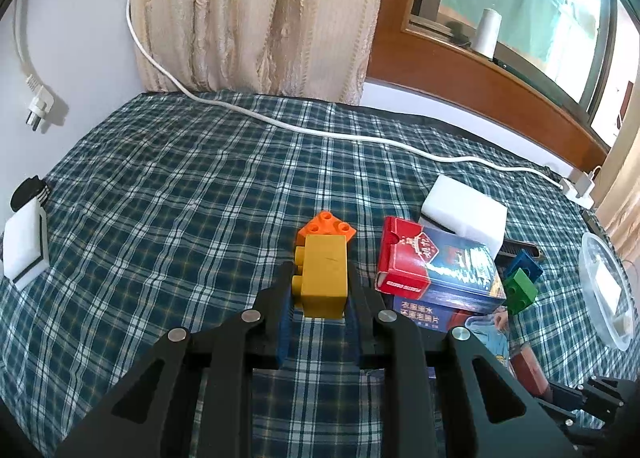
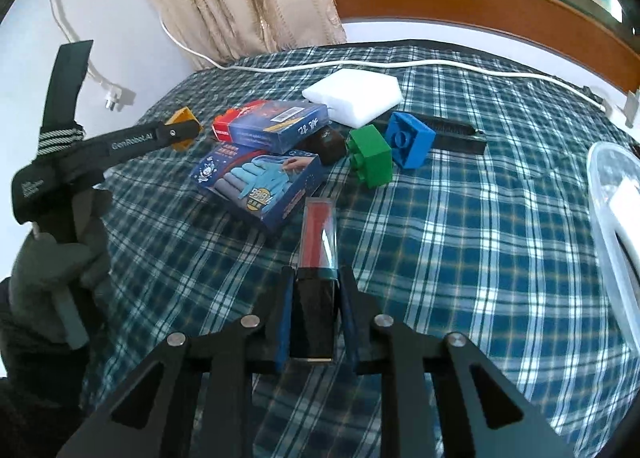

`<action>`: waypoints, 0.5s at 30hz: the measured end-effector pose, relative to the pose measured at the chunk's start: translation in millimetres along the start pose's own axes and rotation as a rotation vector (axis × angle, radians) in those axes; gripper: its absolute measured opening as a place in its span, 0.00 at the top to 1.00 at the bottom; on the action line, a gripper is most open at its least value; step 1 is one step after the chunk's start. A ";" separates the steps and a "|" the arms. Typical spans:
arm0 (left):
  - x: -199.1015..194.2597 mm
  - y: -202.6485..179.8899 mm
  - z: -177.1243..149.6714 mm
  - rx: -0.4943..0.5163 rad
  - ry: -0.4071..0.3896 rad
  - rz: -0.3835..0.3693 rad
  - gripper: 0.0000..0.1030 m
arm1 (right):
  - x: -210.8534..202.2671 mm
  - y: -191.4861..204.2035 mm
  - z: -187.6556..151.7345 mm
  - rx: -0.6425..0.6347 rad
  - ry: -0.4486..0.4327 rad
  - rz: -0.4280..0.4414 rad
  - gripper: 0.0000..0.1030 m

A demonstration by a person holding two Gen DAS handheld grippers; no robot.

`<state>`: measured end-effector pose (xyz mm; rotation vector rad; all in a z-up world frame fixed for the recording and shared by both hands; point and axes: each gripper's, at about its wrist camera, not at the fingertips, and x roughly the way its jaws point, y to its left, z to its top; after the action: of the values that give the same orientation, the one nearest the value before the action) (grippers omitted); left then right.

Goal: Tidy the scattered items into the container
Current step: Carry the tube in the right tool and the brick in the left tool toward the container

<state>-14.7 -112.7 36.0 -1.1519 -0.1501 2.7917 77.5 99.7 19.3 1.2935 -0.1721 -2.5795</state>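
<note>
My left gripper [image 1: 319,270] is shut on a yellow brick [image 1: 324,276], with an orange brick [image 1: 327,225] just beyond it on the checked bedspread. The right wrist view shows that left gripper [image 2: 182,133] at the far left, held by a gloved hand [image 2: 52,258]. My right gripper [image 2: 316,274] is shut on the black base of a lipstick [image 2: 320,234] whose clear cap over a red core points forward. The clear plastic container [image 2: 612,198] sits at the right edge of the bed, also visible as the container [image 1: 600,278] in the left wrist view.
Scattered ahead are a red-blue card box [image 2: 272,124], a glove box [image 2: 260,182], a white sponge [image 2: 356,96], a green brick [image 2: 370,158], a blue brick [image 2: 410,142] and a black comb [image 2: 456,130]. A white cable [image 1: 320,132] crosses the far bedspread.
</note>
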 end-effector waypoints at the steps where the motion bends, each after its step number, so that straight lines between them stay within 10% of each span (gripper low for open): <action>1: -1.7 -1.0 0.3 0.002 -0.004 -0.002 0.76 | -2.4 -0.8 -1.1 0.006 -0.003 0.007 0.77; 15: -25.1 -30.6 -3.8 0.039 -0.027 -0.036 0.76 | -33.0 -19.9 -0.7 0.087 -0.084 0.027 0.77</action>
<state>7.8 -85.9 54.9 -1.0917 -0.1167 2.7670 93.6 127.9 40.0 1.2036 -0.3187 -2.6310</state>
